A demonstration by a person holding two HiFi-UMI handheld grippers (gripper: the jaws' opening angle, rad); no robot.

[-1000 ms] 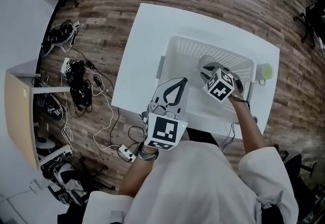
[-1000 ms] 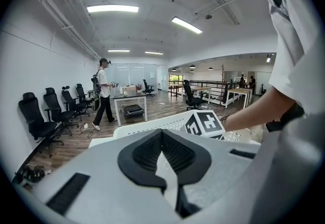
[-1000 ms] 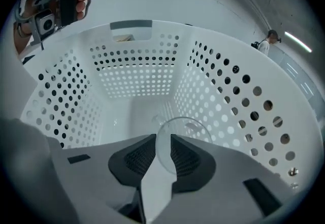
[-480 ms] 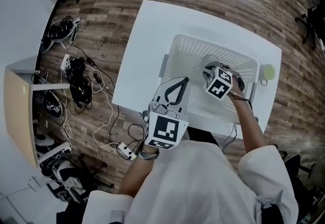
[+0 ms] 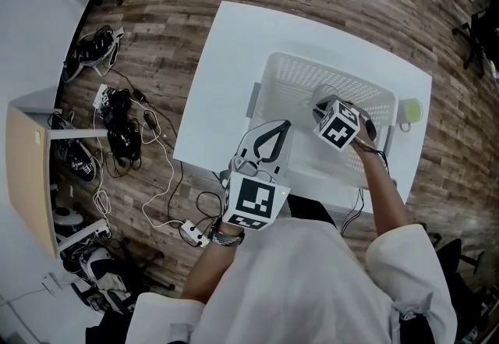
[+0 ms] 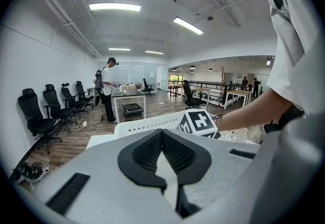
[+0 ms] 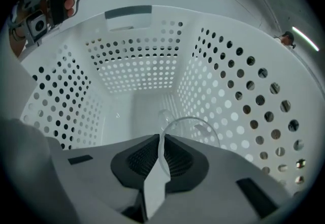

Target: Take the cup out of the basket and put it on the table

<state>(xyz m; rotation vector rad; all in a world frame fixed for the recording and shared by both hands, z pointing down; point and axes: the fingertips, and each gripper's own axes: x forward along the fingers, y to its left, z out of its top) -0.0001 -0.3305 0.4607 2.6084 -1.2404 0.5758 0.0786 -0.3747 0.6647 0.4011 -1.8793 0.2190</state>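
A clear glass cup (image 7: pixel 192 127) lies inside the white perforated basket (image 5: pixel 290 74) on the white table (image 5: pixel 226 62). My right gripper (image 7: pixel 160 142) reaches down into the basket, and its jaws are shut on the cup's thin rim. In the head view the right gripper (image 5: pixel 323 105) sits in the basket's right half, and its marker cube hides the cup. My left gripper (image 5: pixel 270 133) hovers at the basket's near-left side with its jaws shut on nothing. The left gripper (image 6: pixel 162 139) looks over the basket's rim (image 6: pixel 147 124).
A light green cup (image 5: pixel 410 110) stands on the table just right of the basket. Bare tabletop lies to the basket's left and behind it. Cables and gear litter the wooden floor (image 5: pixel 117 124) on the left. A person (image 6: pixel 107 88) stands by a desk far off.
The right gripper has shifted slightly away from me inside the basket, still shut on the cup's rim. The left gripper has stayed in place.
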